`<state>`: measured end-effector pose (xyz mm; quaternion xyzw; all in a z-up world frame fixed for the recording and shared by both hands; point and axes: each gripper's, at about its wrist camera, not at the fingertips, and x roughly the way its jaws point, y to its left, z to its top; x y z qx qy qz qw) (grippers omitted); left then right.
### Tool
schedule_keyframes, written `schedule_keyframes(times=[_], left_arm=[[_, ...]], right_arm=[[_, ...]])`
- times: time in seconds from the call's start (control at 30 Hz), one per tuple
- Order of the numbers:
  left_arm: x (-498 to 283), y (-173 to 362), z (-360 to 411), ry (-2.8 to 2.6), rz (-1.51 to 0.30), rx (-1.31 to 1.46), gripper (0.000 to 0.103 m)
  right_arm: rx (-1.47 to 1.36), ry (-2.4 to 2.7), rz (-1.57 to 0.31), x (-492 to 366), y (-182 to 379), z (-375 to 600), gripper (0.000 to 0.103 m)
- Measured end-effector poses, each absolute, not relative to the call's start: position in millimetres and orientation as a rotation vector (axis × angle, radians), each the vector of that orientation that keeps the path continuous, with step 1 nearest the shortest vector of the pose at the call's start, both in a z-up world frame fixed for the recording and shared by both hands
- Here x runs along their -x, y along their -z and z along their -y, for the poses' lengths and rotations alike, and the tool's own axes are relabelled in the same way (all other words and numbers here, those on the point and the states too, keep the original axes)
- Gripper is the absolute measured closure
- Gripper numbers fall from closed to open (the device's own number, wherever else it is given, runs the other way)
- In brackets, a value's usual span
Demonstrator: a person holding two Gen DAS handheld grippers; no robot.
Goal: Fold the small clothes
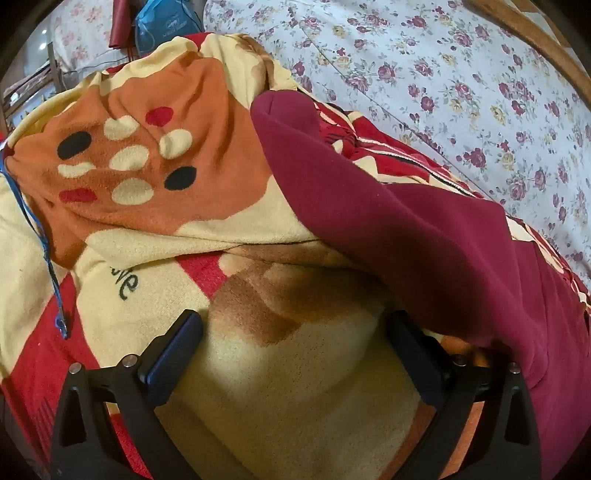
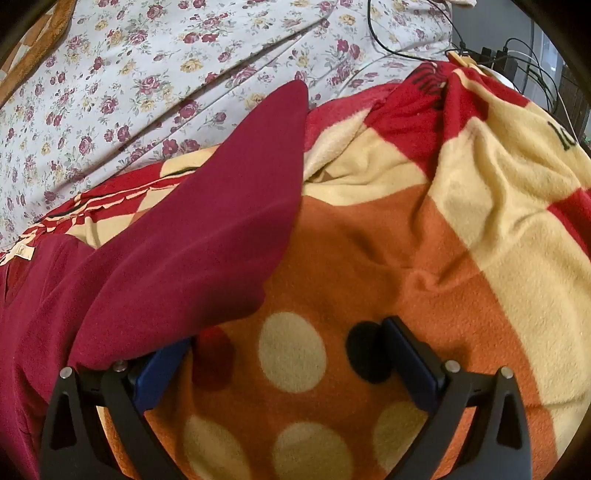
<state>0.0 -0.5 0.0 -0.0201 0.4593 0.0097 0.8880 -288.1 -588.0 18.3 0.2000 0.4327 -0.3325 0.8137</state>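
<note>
A maroon garment [image 1: 424,236] lies spread on a fleece blanket [image 1: 155,166] with cream, orange and red patches. In the left wrist view its sleeve runs from the upper middle to the lower right. My left gripper [image 1: 295,328] is open and empty over cream blanket, its right finger [image 1: 417,354] at the garment's edge. In the right wrist view the garment [image 2: 192,251] fills the left side, a sleeve pointing up. My right gripper [image 2: 288,343] is open and empty over the spotted orange patch, its left finger [image 2: 162,365] partly under the garment's edge.
A floral bedsheet [image 1: 443,74] covers the bed beyond the blanket [image 2: 406,258], also in the right wrist view [image 2: 129,74]. A wooden bed frame [image 1: 535,40] runs along the far edge. A blue bag [image 1: 166,26] and blue cord [image 1: 40,236] lie left. Black cables [image 2: 406,40] lie at the far right.
</note>
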Motion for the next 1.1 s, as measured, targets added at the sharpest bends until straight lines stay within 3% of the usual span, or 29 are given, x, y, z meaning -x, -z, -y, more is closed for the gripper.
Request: schedule_keyframes(times=[0.97,1.1], left_arm=[[7,-3,7,0.021,-1.017,0.021,0.009],[26,-14,13,0.027,-1.0,0.004,0.019]], right_arm=[[-0.434,0.731,-0.94,288,-20,585,0.0],[-0.423,0.764,-0.958,294,-28,566,0.0]])
